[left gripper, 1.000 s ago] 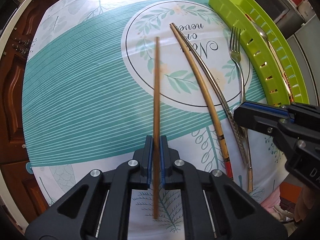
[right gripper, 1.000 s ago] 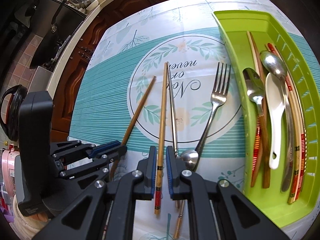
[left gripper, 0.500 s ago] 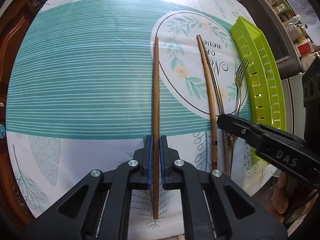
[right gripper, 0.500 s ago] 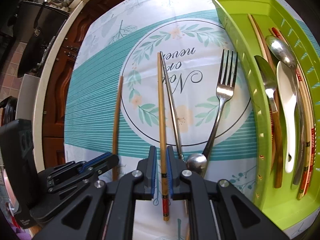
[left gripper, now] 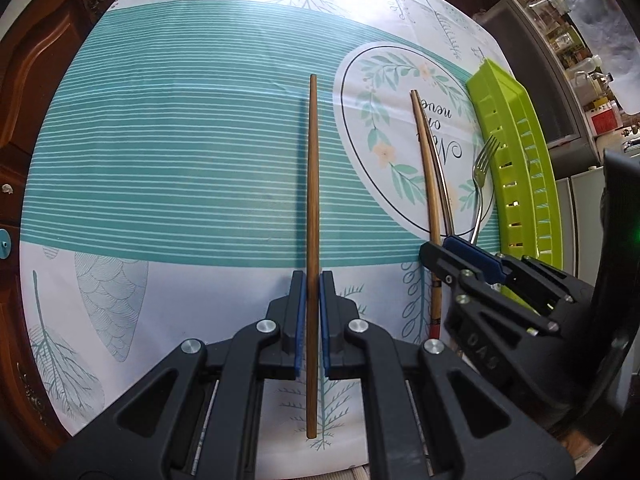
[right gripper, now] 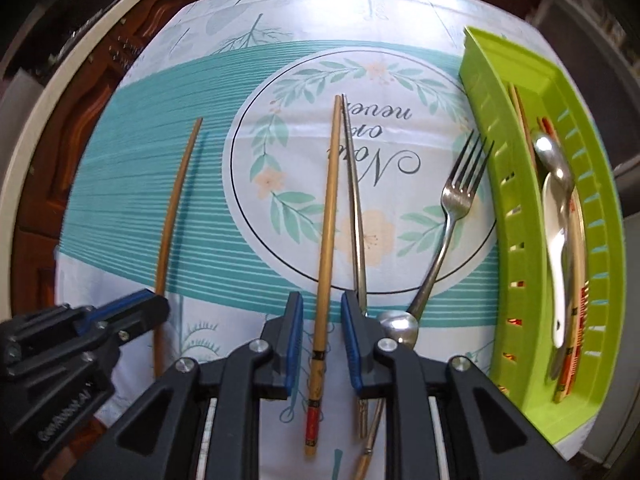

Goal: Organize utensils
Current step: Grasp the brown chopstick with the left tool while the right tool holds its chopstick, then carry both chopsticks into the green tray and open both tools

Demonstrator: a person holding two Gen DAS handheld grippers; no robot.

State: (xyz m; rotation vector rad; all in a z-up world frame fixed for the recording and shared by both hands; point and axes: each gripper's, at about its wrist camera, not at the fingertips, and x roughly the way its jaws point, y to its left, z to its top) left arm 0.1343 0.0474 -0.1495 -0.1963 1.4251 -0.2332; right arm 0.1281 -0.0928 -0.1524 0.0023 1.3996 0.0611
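Observation:
My left gripper (left gripper: 312,276) is shut on a plain brown chopstick (left gripper: 312,184), held a little above the cloth with its shadow beside it. It also shows in the right wrist view (right gripper: 172,208). My right gripper (right gripper: 320,300) is open, its pads on either side of a bamboo chopstick with a red end (right gripper: 326,220) that lies on the cloth. A metal chopstick (right gripper: 356,208) and a fork (right gripper: 452,216) lie just to its right. The green tray (right gripper: 520,240) at the right holds spoons and chopsticks.
The table wears a teal striped cloth (left gripper: 160,160) with a round leaf print. A spoon bowl (right gripper: 398,324) lies by the right finger. Dark wood cabinets (left gripper: 36,60) stand beyond the table's left edge. A counter with jars (left gripper: 580,40) is at the far right.
My right gripper has opened and the bamboo chopstick now lies loose between its pads. My left gripper has carried the brown chopstick further left, away from the other utensils.

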